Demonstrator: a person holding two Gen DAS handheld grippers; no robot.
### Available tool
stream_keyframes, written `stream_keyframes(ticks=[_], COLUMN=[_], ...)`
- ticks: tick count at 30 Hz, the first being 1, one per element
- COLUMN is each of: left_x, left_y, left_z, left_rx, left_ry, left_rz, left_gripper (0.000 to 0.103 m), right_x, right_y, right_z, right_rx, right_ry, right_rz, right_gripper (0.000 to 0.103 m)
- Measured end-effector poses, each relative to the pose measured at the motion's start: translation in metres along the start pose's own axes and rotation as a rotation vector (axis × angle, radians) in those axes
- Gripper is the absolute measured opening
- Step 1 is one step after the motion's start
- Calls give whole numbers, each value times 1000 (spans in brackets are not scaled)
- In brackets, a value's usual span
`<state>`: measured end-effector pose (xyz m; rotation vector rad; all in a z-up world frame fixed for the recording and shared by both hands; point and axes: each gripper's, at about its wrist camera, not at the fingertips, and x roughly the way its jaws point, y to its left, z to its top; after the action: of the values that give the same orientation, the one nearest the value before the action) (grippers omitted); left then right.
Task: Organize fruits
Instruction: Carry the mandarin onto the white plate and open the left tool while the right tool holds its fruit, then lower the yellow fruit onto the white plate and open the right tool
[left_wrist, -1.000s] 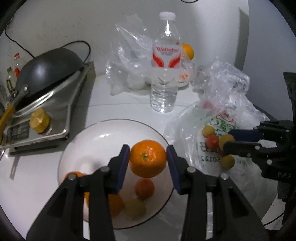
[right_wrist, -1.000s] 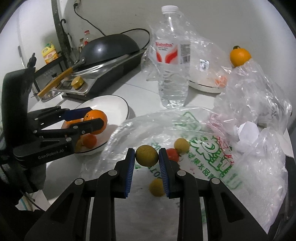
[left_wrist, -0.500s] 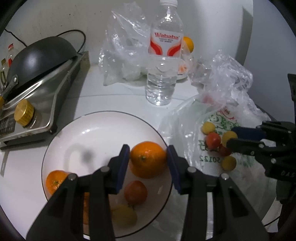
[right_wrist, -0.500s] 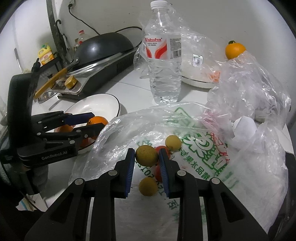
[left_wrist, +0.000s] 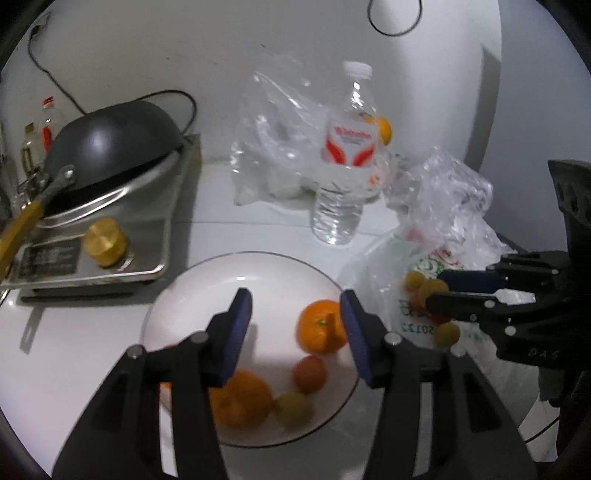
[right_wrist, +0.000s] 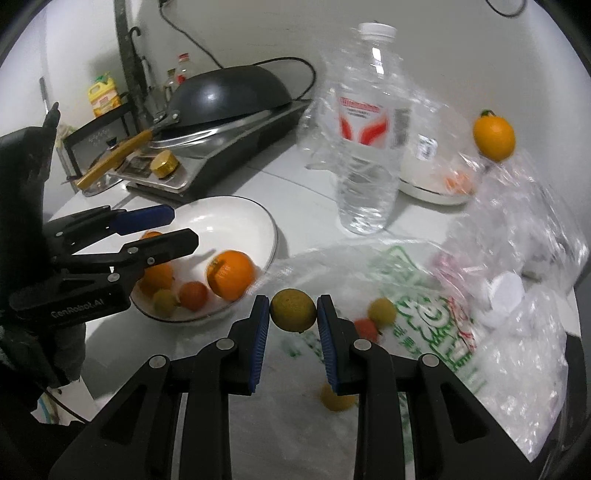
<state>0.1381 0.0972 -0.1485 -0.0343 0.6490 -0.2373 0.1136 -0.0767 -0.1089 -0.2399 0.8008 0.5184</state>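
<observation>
While the left gripper (left_wrist: 295, 314) hangs over the white plate (left_wrist: 192, 295) with its jaws just widened and nothing between them, the orange (left_wrist: 322, 326) it was carrying sits free in the plate, close against the inner face of the right-hand finger, beside a small red fruit (left_wrist: 310, 373), a yellow-green one (left_wrist: 293, 409) and another orange (left_wrist: 240, 400). The right gripper (right_wrist: 293, 314) has its pads clamped on a small yellow-green fruit (right_wrist: 293, 311), held clear above the printed plastic bag (right_wrist: 424, 291) where three more small fruits lie loose. What matters now, I'd say, is that the plate (right_wrist: 236, 206) lies to the left of that held fruit and a little farther off, with the left gripper's fingers hanging right over the plate's near-left side. The round fruit has no long axis to fuss over, so the carry looks like a plain sideways swing, aiming for the bare far half of the plate once the left hand clears
</observation>
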Motion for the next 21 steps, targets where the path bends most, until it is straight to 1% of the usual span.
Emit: stream_keyframes(ticks=[3, 11, 21], left_x=[-9, -30, -33], left_y=[9, 35, 67], left_z=[-4, -8, -15], left_rx=[-12, -30, -73], left_ry=[-15, -80, -100], left_rz=[5, 62, 113], left_gripper=[51, 51, 51], right_x=[4, 13, 41], right_y=[10, 27, 39], right_z=[8, 27, 47], right_rx=[-19, -55, -68], right_ry=[-2, -10, 4], right_rz=[4, 6, 9], right_gripper=[29, 29, 29])
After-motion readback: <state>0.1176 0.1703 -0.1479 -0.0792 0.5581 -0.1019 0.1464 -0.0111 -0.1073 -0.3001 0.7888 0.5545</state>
